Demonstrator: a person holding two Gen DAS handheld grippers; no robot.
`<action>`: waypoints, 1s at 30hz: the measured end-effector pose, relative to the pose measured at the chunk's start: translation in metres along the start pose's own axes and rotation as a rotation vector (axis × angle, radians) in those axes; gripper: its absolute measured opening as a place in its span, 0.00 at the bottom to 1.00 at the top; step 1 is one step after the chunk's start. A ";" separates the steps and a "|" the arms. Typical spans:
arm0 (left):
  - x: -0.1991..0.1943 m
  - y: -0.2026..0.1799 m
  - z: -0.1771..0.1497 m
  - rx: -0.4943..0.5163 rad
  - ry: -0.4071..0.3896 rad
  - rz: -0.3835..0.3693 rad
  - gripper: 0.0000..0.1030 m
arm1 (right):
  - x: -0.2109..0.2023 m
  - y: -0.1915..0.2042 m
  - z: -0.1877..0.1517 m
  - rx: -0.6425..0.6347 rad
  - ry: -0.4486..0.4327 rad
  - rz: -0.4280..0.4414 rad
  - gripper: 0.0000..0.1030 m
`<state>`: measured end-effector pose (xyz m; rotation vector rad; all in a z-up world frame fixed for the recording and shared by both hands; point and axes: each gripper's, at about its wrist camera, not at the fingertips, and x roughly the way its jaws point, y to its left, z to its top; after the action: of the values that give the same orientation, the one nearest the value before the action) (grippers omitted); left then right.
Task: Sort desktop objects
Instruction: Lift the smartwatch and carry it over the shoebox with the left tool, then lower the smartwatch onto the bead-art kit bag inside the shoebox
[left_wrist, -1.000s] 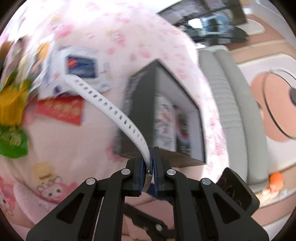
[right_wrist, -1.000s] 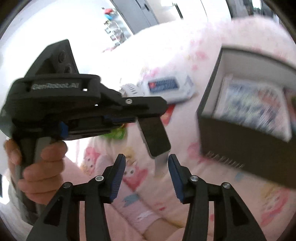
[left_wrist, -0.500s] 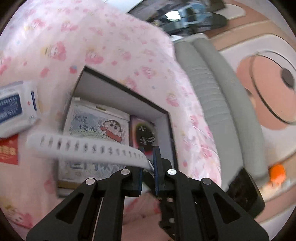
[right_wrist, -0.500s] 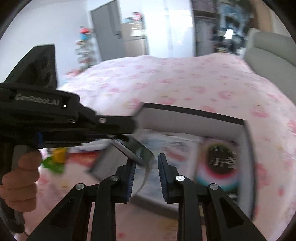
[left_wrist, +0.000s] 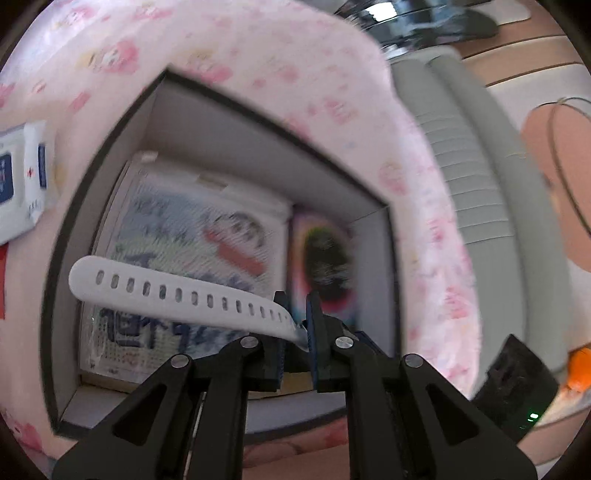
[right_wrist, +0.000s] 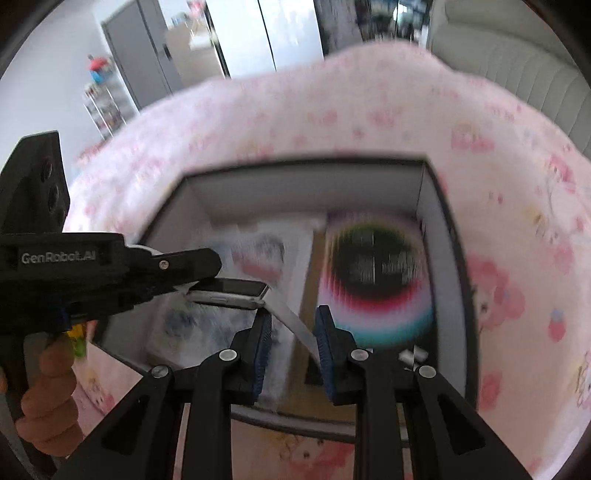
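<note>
White perforated silicone smartwatch strap (left_wrist: 177, 295) is pinched in the nearly closed left gripper (left_wrist: 297, 325), above the open black-rimmed cardboard box (left_wrist: 258, 147). The right gripper (right_wrist: 291, 332) hovers at 6 o'clock, jaws partly open, holding nothing, the watch's lower strap between them.

Beyond my pink cartoon-print cloth (right_wrist: 369, 122) I see a grey ribbed sofa (right_wrist: 524, 62), a grey cabinet (right_wrist: 140, 62) and bright daylight behind

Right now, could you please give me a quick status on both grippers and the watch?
Left gripper shut on watch strap, over the box. Right gripper open, short strap end between its jaws. Booklets already in box; nothing blocking.
</note>
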<state>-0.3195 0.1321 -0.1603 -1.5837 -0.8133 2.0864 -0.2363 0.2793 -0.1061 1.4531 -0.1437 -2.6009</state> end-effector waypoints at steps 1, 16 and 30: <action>0.005 0.003 0.001 -0.011 0.010 0.008 0.09 | 0.001 0.000 0.001 0.005 0.000 -0.001 0.20; 0.003 0.022 -0.004 -0.099 0.067 0.162 0.32 | 0.013 -0.013 0.008 0.108 0.013 0.104 0.21; 0.004 -0.019 0.008 0.145 -0.008 0.317 0.26 | 0.033 -0.026 0.003 0.208 0.112 0.128 0.21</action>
<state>-0.3286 0.1473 -0.1489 -1.7154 -0.4213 2.3090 -0.2581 0.2987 -0.1366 1.5945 -0.4896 -2.4560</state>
